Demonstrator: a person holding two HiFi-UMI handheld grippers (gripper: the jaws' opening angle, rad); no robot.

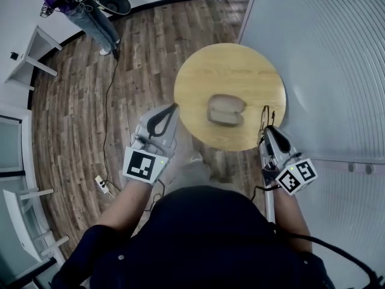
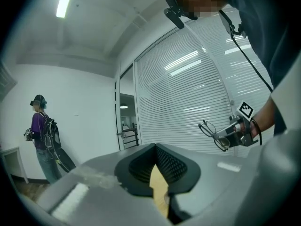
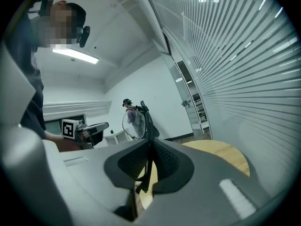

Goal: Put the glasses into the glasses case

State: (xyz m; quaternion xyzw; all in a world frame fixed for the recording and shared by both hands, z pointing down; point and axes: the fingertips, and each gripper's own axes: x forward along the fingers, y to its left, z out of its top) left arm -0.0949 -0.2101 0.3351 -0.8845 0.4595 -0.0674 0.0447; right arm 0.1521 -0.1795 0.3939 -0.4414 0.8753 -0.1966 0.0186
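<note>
Gripping state, right gripper: jaws closed on the glasses, a thin dark frame part clamped between them, lenses standing above the tips
State, left gripper: jaws brought together, nothing held; positioned off the left edge of the table
Position, glasses case: grey-beige, laid near the centre of the round wooden table, seemingly open in two halves
Position, glasses: held at the table's right edge, apart from the glasses case
Markings: black-and-white square patterns noted on each marker cube; only these patterns could be read
</note>
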